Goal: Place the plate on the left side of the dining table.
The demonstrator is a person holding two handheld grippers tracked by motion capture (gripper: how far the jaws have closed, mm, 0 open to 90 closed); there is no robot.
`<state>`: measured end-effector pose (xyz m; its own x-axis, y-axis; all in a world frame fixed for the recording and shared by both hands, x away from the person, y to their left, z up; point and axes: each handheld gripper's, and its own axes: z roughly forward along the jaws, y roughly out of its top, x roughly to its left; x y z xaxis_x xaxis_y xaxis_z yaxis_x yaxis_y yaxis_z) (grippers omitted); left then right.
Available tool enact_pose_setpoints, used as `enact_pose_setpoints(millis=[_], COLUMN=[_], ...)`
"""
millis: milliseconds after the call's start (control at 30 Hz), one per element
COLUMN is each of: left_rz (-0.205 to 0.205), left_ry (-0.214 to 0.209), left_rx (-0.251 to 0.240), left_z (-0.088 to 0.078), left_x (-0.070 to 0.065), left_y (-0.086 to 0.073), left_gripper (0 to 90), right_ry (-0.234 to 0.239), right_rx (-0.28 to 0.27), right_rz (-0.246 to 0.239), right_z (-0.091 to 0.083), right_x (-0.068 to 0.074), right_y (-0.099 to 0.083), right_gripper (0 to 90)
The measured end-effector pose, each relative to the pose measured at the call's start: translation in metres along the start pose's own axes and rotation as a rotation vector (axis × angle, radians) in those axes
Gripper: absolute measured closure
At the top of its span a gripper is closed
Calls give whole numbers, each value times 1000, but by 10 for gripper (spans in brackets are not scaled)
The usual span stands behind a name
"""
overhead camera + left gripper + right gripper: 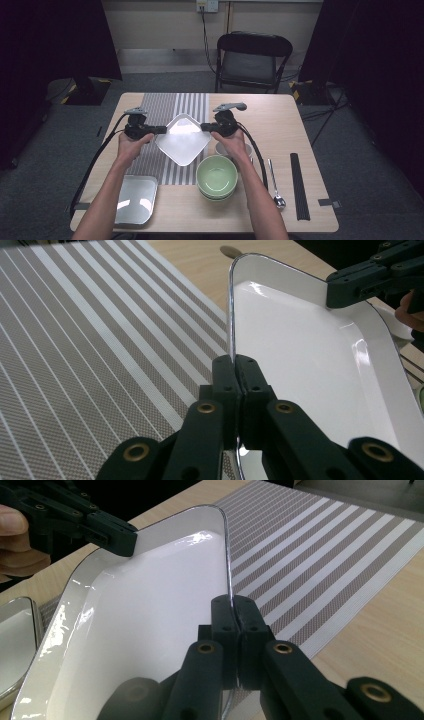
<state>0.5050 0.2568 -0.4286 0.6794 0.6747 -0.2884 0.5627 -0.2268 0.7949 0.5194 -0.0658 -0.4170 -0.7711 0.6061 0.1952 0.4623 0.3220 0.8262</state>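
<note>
Hand-held gripper (161, 129) on the left and its partner (204, 127) are each clenching opposite corners of a white square plate (183, 142), needing level, matched movement over the striped placemat (165, 107).

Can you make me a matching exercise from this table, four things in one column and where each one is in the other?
1. white plate
2. green bowl
3. spoon
4. silver tray

a. near left corner of the table
b. right of the green bowl
c. clamped at opposite corners by both grippers
d. near edge, just right of the striped mat

Pairs: 1-c, 2-d, 3-b, 4-a
</note>
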Motion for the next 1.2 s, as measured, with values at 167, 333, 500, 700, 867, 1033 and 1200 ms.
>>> enact_pose_setpoints(millis=[167, 333, 500, 700, 867, 1033, 1200], left_rz=[1, -6, -14, -79, -129, -180, -251], left_ry=[16, 27, 65, 129, 159, 218, 292], left_rx=[17, 20, 37, 42, 41, 20, 7], left_z=[5, 8, 8, 9, 7, 1, 1], left_x=[-3, -2, 2, 11, 21, 32, 39], left_y=[-3, -4, -7, -11, -12, -8, -8], left_gripper=[890, 891, 890, 890, 890, 890, 890], right_ry=[0, -4, -40, -92, -96, -110, -113], right_rx=[9, 16, 20, 4, -18, -28, -13], right_rz=[16, 31, 54, 73, 96, 96, 111], right_z=[3, 7, 7, -2, -11, -19, -26], right_x=[-2, -3, -3, -5, -6, -4, -5], right_y=[-8, -11, -11, -13, -18, -22, -28], right_gripper=[887, 788, 628, 534, 507, 486, 448])
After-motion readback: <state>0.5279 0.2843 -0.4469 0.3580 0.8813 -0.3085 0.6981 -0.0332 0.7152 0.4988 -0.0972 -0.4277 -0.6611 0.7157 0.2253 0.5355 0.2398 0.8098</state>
